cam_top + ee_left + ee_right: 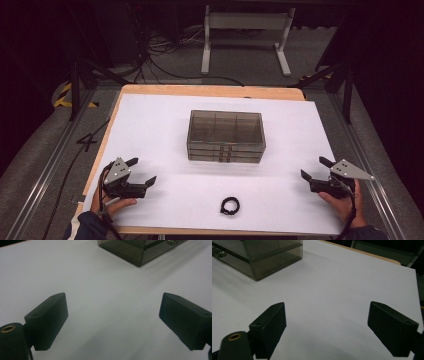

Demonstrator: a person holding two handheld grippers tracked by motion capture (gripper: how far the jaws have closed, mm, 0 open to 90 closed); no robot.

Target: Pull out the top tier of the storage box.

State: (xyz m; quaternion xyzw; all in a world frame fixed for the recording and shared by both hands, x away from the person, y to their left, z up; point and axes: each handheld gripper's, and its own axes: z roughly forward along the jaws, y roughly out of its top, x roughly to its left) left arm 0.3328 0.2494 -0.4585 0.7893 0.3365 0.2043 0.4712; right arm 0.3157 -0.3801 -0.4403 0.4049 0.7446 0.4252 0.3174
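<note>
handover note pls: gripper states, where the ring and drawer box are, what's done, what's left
Left gripper: open, empty, near the table's left front edge.
Right gripper: open, empty, near the right front edge.
Black ring: flat on the white sheet, front centre, between the two grippers, touched by neither.
Smoky clear drawer box: mid-table behind the ring, drawers look shut.
Done: nothing visible.
Left: probably pick up the ring, open a drawer and put it in.

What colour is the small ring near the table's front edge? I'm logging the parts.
Black; the ring shows best in the high view, lying on the white sheet.
</note>
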